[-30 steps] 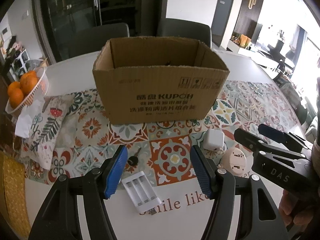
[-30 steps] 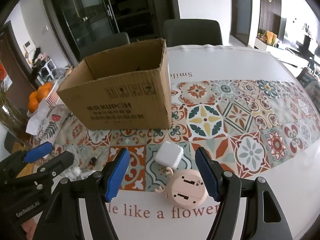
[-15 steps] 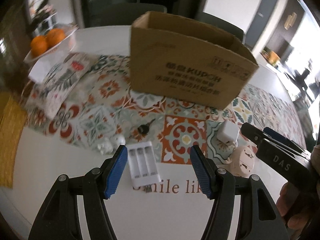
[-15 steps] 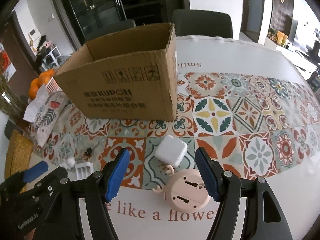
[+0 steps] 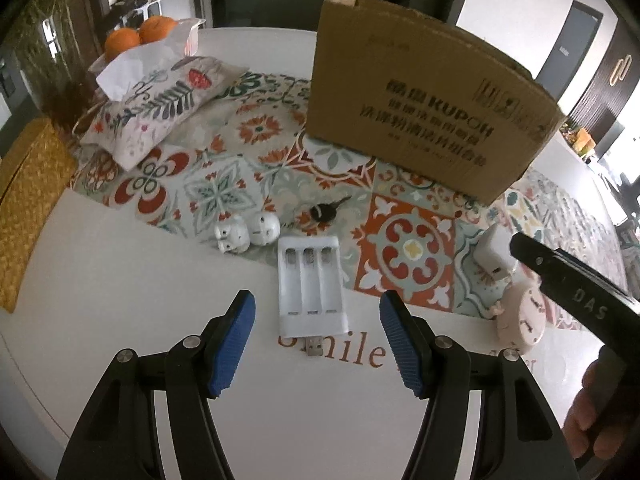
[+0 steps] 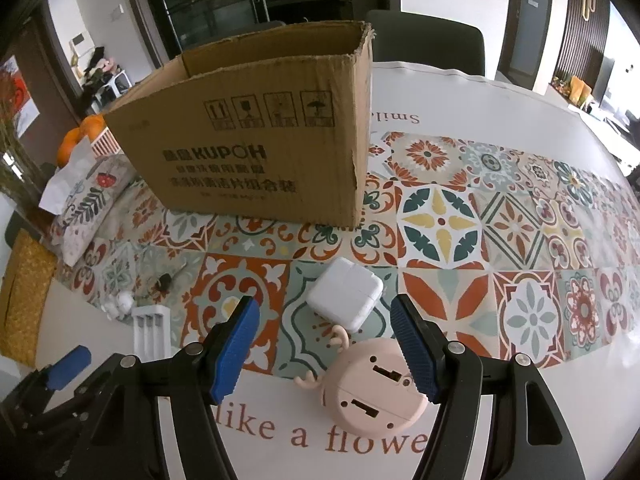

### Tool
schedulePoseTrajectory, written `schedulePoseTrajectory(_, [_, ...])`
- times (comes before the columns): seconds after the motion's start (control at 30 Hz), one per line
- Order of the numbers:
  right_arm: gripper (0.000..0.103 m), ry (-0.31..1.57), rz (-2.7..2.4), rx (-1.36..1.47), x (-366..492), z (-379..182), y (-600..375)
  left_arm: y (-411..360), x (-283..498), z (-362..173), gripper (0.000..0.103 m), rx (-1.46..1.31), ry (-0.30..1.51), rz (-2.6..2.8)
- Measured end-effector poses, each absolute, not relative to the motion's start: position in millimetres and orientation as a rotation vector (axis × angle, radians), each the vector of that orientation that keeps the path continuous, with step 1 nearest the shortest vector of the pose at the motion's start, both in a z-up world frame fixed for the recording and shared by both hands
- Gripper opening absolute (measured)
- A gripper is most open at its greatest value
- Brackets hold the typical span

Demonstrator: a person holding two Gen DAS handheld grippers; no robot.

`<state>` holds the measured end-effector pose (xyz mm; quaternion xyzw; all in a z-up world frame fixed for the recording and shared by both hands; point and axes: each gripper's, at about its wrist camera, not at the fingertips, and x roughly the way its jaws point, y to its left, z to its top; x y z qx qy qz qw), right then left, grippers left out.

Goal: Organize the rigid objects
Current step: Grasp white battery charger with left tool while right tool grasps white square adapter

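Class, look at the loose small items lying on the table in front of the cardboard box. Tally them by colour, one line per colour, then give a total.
White: 4 (battery charger, power adapter, two small figurines)
Pink: 1 (round clock, back side up)
Black: 1 (key)
Total: 6

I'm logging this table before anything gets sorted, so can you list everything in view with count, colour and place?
cardboard box: 1, brown, open, at the back of the patterned mat
battery charger: 1, white, ahead of the left gripper
key: 1, black, behind the charger
figurines: 2, white, left of the charger
power adapter: 1, white, mid-mat
round clock: 1, pink, face down, touching the adapter
tissue pouch: 1, floral, far left
oranges: at least 2, in a basket
left gripper: open, blue pads
right gripper: open, blue pads
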<state>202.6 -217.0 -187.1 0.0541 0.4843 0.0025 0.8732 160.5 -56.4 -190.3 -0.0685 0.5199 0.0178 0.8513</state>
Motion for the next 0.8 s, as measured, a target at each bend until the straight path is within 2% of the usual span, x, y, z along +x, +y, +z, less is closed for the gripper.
schedulePoseTrajectory(0.8, [0.069, 1.105, -0.025, 0.046, 230.6, -221.3, -218.8, -60.2, 190.5, -239.9, 0.063, -0.122, 1.187, 0.066])
